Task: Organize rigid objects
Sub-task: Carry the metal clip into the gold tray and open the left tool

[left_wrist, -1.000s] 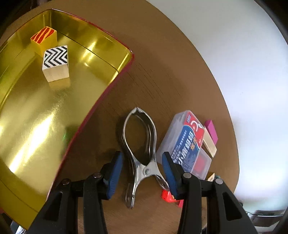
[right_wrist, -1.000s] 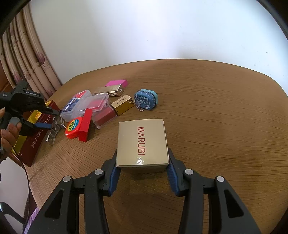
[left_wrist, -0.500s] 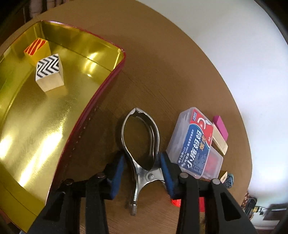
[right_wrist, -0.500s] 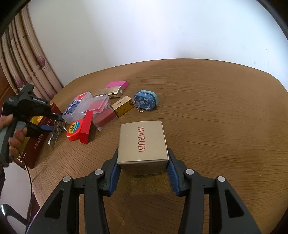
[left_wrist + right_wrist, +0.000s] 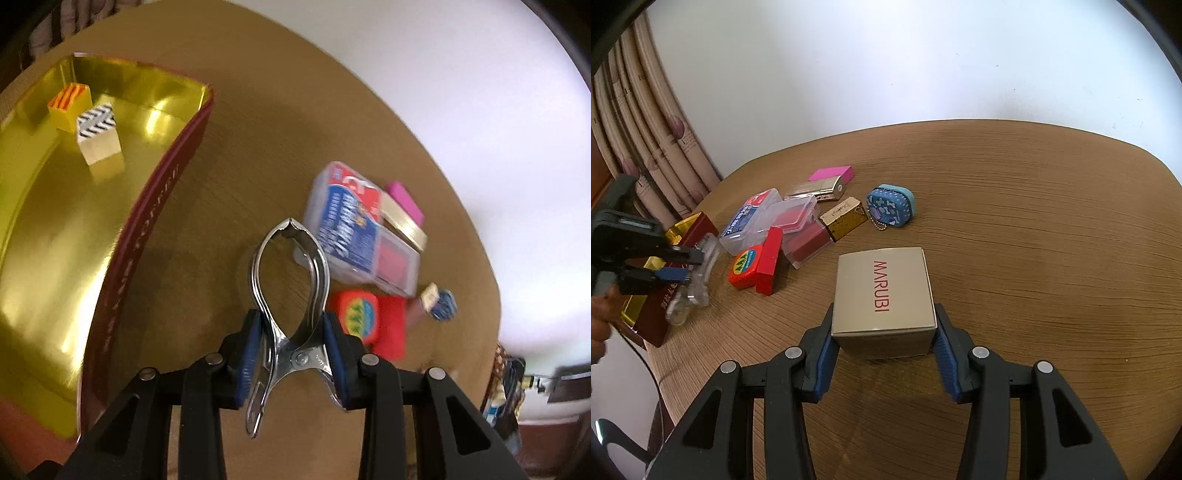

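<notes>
A: What is held by the left gripper?

B: A metal spring clamp is caught near its pivot between the blue pads, with the jaws closing on it. It is seen lifted off the wooden table, between the gold-lined tin and the cluster of small items. This view is blurred.

A: And the right gripper?

B: A beige box marked MARUBI is framed by its partly opened jaws. The blue pads are set against the box's two sides, and the box is rested on the table. Whether it is squeezed cannot be told.

A: What is found in the tin?

B: Two blocks are seen at its far end: one with orange stripes, one with a black zigzag pattern, just beside each other.

A: What else is laid out?

B: A clear plastic case with a blue label, a red tape measure, a gold lighter, a pink block and a blue pouch on a chain are gathered near the tin.
</notes>
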`<act>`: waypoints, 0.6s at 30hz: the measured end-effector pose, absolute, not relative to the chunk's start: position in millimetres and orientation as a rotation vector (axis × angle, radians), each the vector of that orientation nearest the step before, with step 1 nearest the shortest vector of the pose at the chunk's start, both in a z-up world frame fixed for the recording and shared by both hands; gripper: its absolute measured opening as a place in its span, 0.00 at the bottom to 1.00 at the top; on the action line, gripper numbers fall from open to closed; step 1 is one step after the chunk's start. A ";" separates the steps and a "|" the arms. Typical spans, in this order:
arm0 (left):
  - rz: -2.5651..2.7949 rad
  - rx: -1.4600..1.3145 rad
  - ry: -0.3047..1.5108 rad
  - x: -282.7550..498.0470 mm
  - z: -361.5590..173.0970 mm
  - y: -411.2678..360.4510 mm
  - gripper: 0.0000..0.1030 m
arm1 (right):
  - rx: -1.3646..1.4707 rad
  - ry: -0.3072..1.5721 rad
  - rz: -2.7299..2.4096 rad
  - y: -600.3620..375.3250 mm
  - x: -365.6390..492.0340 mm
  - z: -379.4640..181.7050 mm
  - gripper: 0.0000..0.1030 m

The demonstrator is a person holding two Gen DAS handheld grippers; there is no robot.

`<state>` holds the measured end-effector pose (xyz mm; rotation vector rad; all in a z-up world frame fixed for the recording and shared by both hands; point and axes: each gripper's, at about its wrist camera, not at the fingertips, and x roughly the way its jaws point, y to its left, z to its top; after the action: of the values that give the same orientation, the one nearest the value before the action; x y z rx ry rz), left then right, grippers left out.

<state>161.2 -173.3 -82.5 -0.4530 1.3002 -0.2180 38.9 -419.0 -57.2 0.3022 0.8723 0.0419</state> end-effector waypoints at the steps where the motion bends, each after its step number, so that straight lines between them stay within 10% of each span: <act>1: -0.232 -0.453 1.290 155.9 -74.0 -171.0 0.33 | 0.302 0.873 0.042 -419.0 38.6 -57.1 0.44; 18: -0.035 -0.438 1.149 137.8 -15.1 -33.7 0.33 | 0.272 0.900 0.020 -412.6 46.5 -61.8 0.44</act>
<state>137.8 -33.7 -15.1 -0.4380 1.1487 -0.0351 46.5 -412.6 -61.8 0.2724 0.9000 0.0200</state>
